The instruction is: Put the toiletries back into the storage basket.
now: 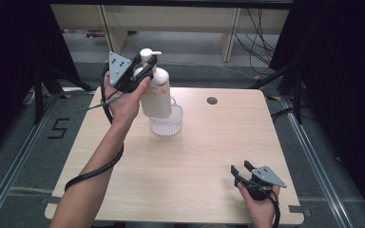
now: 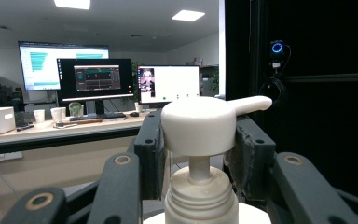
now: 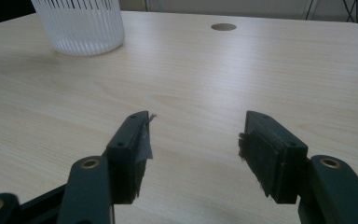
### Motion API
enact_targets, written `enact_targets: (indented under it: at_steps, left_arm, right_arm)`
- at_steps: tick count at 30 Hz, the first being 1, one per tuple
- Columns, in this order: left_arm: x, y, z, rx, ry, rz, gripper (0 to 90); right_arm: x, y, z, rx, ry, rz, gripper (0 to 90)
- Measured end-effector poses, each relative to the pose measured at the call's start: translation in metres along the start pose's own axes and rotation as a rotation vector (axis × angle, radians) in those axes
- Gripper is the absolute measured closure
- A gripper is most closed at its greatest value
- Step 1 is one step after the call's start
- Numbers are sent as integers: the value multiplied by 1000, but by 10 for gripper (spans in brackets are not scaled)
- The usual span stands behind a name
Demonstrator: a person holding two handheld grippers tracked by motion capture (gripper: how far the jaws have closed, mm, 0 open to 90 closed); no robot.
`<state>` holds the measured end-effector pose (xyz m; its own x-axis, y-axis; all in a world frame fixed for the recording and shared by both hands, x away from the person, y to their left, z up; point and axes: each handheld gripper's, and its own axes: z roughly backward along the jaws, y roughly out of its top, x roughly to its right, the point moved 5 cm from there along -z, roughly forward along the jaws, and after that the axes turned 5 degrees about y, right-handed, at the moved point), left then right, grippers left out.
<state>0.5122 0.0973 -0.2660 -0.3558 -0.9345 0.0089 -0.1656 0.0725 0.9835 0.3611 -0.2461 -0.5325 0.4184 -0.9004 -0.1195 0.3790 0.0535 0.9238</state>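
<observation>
My two grippers: black bodies, each w/ a grey three-cornered plate on top, dotted w/ small dark holes. Left gripper (image 1: 140,71) trails a thick black ribbed cable. Right gripper (image 1: 241,170) has a black cable too. Jaws are blocky black w/ dark pads (image 3: 260,151), a bit frayed at the edges; brass-coloured rivets at the linkage pivots. Forearms bare, no sleeves.

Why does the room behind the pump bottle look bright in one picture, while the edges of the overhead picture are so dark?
Left gripper view: ceiling lights and lit monitors brighten the room behind the pump bottle, whose near neck looks slightly soft. High view: black curtains frame the evenly lit table. Right gripper view: the basket casts a soft shadow, and the close jaws are a little blurred.
</observation>
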Motion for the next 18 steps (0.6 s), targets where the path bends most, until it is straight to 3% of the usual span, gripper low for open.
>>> enact_targets:
  at_steps: [2, 7, 9, 14, 15, 16, 18]
  left_arm:
    - [1, 0, -1, -3, -2, -1, 591]
    - [3, -2, -3, -5, -8, 2, 591]
    - [4, -3, -4, -7, -9, 3, 591]
    - [4, -4, -7, -10, -11, 2, 591]
    - [4, -4, -7, -8, -12, 2, 590]
    - [4, -4, -8, -8, -14, 3, 591]
    - [4, -4, -8, -9, -15, 4, 591]
  right_arm:
    - [-1, 0, 0, -2, 3, -13, 422]
    - [4, 1, 0, 6, -10, 44, 422]
    - [1, 0, 0, 1, 4, 17, 422]
    - [2, 1, 0, -2, -3, 32, 423]
    - [-1, 0, 0, -5, 0, -7, 422]
    - [-1, -1, 1, -20, -1, -14, 423]
    - [0, 0, 1, -18, -3, 0, 423]
